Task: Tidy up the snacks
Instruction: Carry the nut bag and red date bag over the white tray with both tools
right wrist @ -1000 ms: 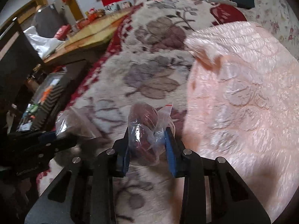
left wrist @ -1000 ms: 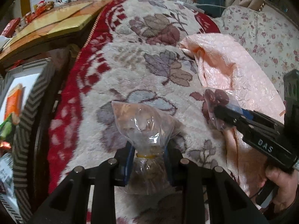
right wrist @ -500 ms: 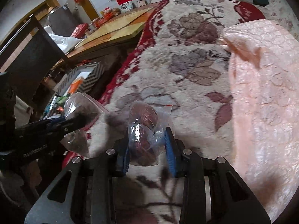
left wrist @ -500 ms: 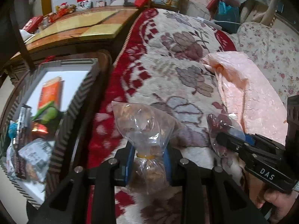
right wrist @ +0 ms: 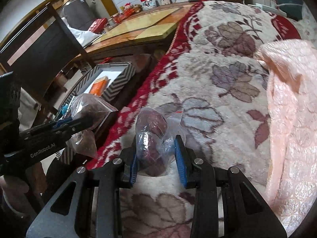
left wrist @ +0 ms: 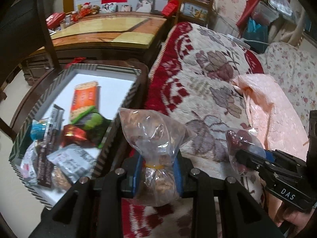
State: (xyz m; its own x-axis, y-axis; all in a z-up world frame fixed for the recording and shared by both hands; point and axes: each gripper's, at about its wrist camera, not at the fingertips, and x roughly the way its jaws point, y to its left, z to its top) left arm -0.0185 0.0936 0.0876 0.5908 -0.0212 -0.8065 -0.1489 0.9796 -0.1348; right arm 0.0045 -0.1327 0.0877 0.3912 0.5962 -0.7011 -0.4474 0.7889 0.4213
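To my left, a chevron-patterned box (left wrist: 116, 107) holds assorted snack packets (left wrist: 83, 99) beside the floral blanket (left wrist: 198, 83); its wall lies nearest my left gripper (left wrist: 157, 175). That gripper, angled down, clamps a clear bag of brown snacks (left wrist: 152, 134). My right gripper (right wrist: 158, 158) clamps a bag of red dates (right wrist: 152, 130) above the blanket.

Both hand-held grippers are now carried sideways off the middle of the floral blanket (left wrist: 208, 83) toward its red edge. The left hand-held gripper (left wrist: 156, 170) with its bag of brown snacks (left wrist: 154, 138) now hangs beside the striped box (left wrist: 111, 138), whose packets have come fully into view; the right hand-held gripper (right wrist: 158, 158) with its bag of dark red fruit (right wrist: 152, 134) follows.
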